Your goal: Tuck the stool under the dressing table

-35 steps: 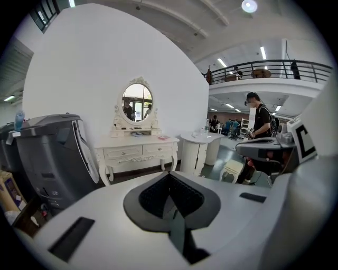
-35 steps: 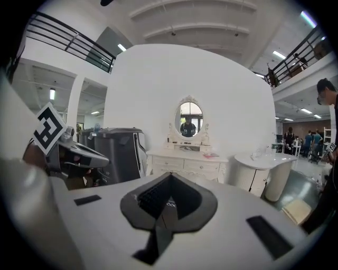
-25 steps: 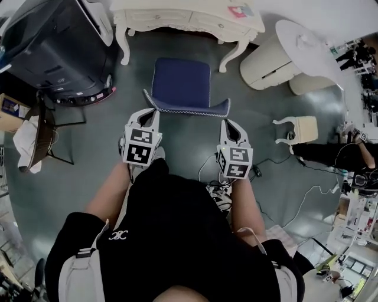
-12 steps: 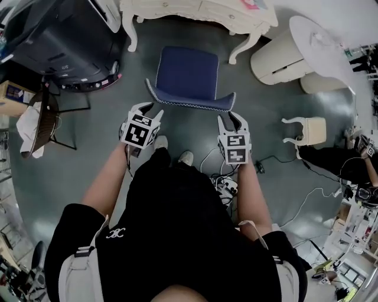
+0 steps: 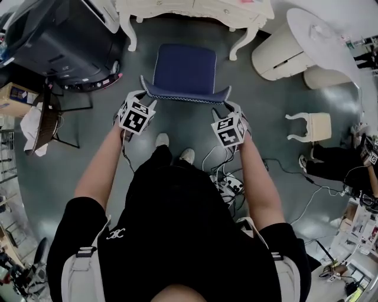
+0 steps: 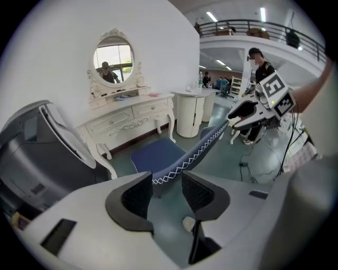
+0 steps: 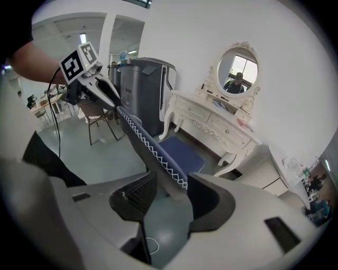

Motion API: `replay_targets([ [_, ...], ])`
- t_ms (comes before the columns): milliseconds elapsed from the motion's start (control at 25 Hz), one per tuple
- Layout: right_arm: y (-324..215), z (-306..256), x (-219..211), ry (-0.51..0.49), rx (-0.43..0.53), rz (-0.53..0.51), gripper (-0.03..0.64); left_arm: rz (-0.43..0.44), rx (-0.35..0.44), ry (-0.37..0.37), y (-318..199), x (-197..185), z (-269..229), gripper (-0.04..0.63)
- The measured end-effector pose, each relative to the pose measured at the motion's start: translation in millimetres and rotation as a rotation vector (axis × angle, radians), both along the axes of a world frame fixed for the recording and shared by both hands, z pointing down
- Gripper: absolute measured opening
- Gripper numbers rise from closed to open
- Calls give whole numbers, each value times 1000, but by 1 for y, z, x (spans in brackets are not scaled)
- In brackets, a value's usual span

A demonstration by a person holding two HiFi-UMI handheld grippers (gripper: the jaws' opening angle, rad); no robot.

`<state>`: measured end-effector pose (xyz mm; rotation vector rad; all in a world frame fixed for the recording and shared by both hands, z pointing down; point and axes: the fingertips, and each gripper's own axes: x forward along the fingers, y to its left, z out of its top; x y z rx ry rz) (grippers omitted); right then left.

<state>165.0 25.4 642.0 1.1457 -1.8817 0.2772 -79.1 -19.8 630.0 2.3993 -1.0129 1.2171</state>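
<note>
Stool (image 5: 183, 74) fabric is navy, and the raised near lip, trimmed in white zigzag stitching, reaches into the jaws of both hand-held tools. The left gripper (image 5: 139, 97) has just been opening and now stands wide. Its 2 ribbed black pads (image 6: 138, 196) sit either side of the lip's left end without clamping it. The right gripper (image 5: 227, 108) has likewise just been opening and is spread wide. The lip's right end passes between its pads, close to the right-hand one. Each gripper has a smooth grey moulded body and carries a cube of black-and-white square markers.

Further out, the padded seat is a rounded square. It stands on a dull grey-green floor (image 5: 118, 165), just in front of the dressing table (image 5: 195, 9) and not under it. That table is cream, with carved drawer fronts and curved, tapering legs. An oval mirror (image 7: 236, 68) in a scrolled frame stands on top of it. A boxy dark grey machine (image 5: 53, 41) stands to the left and a round cream cabinet (image 5: 277, 53) to the right. A small white logo (image 5: 118, 235) marks the person's black garment, too small to read.
</note>
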Motion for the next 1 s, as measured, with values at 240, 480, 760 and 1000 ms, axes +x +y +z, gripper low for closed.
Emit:
replay_targets([
  [240, -3, 13, -1, 20, -6, -24, 176, 69, -9, -77, -2, 4, 10, 158],
  [480, -13, 15, 0, 73, 10, -5, 140, 78, -31, -80, -6, 6, 22, 158],
  [760, -24, 18, 4, 122, 15, -26, 140, 123, -50, -64, -12, 12, 22, 158],
  [1000, -32, 19, 8, 107, -3, -27, 129, 164, -52, -57, -22, 18, 22, 158],
])
